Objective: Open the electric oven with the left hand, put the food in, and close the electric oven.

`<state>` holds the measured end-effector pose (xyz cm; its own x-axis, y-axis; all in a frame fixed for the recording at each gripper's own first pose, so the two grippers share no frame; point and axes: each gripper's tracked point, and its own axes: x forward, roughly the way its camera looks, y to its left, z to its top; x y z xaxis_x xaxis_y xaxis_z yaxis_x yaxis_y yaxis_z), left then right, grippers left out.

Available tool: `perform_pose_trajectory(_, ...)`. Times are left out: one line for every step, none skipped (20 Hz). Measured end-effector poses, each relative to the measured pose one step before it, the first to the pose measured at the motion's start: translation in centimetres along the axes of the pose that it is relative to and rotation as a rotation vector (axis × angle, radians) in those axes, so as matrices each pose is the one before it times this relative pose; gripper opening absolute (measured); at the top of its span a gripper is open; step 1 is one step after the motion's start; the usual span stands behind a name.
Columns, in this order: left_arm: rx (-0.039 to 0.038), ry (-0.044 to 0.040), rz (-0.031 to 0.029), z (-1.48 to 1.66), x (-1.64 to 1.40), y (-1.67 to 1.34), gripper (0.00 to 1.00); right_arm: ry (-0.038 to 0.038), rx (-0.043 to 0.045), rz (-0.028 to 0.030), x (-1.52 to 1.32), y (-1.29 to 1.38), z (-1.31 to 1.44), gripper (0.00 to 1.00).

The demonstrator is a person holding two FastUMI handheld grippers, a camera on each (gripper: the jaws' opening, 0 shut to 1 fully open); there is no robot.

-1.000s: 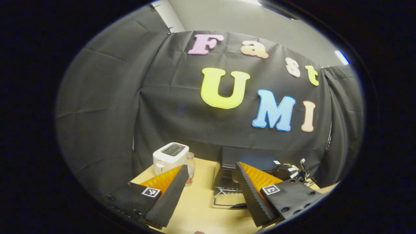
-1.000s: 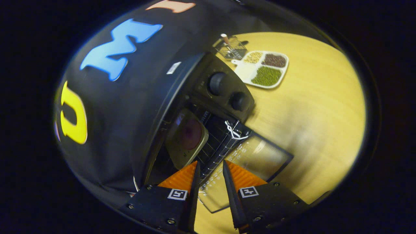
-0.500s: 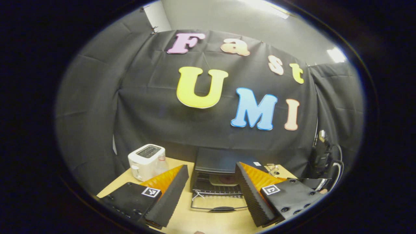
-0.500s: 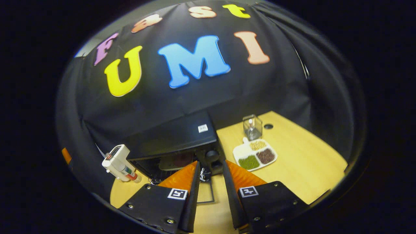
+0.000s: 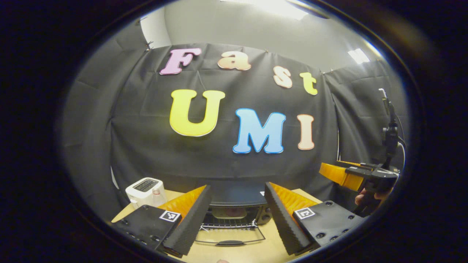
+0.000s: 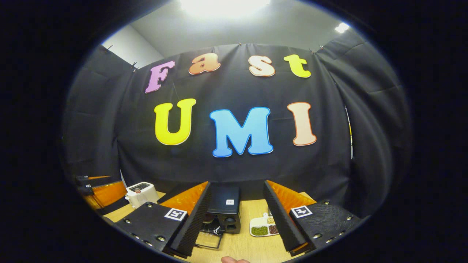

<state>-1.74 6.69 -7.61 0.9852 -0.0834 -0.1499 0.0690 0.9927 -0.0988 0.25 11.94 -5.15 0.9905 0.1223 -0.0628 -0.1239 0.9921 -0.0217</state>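
Oven (image 5: 234, 210): bottom centre of the left gripper view, between the fingers; it sits at the back of the counter (image 5: 234, 252) against the cloth wall, leaving room in front for the door.
Door (image 5: 229, 237): dropped flat toward the camera, so the closing step looks undone.
Food (image 5: 229, 212): a pale dish on the rack inside, apparently already loaded.
Left tongs (image 5: 237, 219): spread, empty, raised facing the door, probably lined up to lift it.
Right tongs (image 6: 237, 215): spread, empty, held back from the oven (image 6: 223, 212), likely clearing the way.
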Motion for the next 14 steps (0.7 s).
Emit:
perform_pose_trajectory(-0.00408, -0.00625, 0.01756, 0.058, 0.157, -0.153, 1.0, -0.00766, 0.01259, 0.0003, -0.256, -0.325, 0.46, 0.88)
perform_pose_trajectory(-0.00794, 0.0046, 0.00635, -0.3, 0.22, -0.316, 1.0, -0.00446, 0.00785, -0.00598, -0.251, -0.518, 0.446, 0.88)
perform_pose_trajectory(-0.00853, 0.02133, -0.00373, -0.779, 0.363, -0.597, 0.95, -0.00538, -0.00016, -0.0011, -0.03, -0.473, 0.304, 0.88)
perform_pose_trajectory(-0.00229, 0.02878, -0.00382, -1.056, 0.466, -0.498, 0.91, -0.00055, 0.00125, -0.0025, 0.043, -0.6, 0.15, 0.88)
perform_pose_trajectory(0.00157, 0.03181, -0.00858, -0.981, 0.451, -0.451, 1.0, -0.00171, -0.0028, -0.00136, 0.245, -0.428, 0.051, 0.88)
perform_pose_trajectory(0.00206, 0.03172, -0.00544, -1.052, 0.373, -0.319, 1.0, 0.00156, -0.00365, -0.0063, -0.386, -0.452, 0.016, 0.88)
perform_pose_trajectory(0.00399, 0.03414, -0.00227, -1.147, 0.552, -0.169, 1.0, 0.00124, -0.00223, -0.0047, -0.043, -0.53, -0.076, 0.88)
perform_pose_trajectory(0.00758, 0.03959, 0.00639, -1.329, 0.52, -0.061, 0.98, 0.00278, 0.00105, -0.00187, -0.102, -0.516, -0.113, 0.89)
perform_pose_trajectory(0.00717, 0.04152, 0.01445, -1.29, 0.48, 0.197, 0.97, 0.00765, 0.00348, -0.00364, -0.012, -0.366, -0.089, 0.89)
perform_pose_trajectory(0.00327, 0.04568, 0.00893, -1.611, 0.656, 0.128, 0.97, 0.0073, -0.0002, -0.00433, -0.028, -0.431, -0.145, 0.88)
perform_pose_trajectory(-0.00162, 0.04867, -0.00137, -1.448, 0.599, -0.1, 0.97, 0.00457, -0.00026, -0.00156, -0.001, -0.341, -0.037, 0.88)
perform_pose_trajectory(-0.00191, 0.0446, -0.00065, -1.424, 0.697, -0.159, 0.98, 0.00346, -0.00176, -0.00321, 0.273, -0.179, -0.132, 0.89)
perform_pose_trajectory(0.00055, 0.04387, -0.00432, -1.302, 0.645, -0.164, 0.98, 0.00616, -0.0039, -0.00407, 0.142, -0.149, -0.158, 0.88)
perform_pose_trajectory(0.00399, 0.03801, -0.0051, -0.257, 0.815, -0.413, 0.98, 0.00664, -0.00281, -0.00437, -0.063, -0.4, -0.409, 0.89)
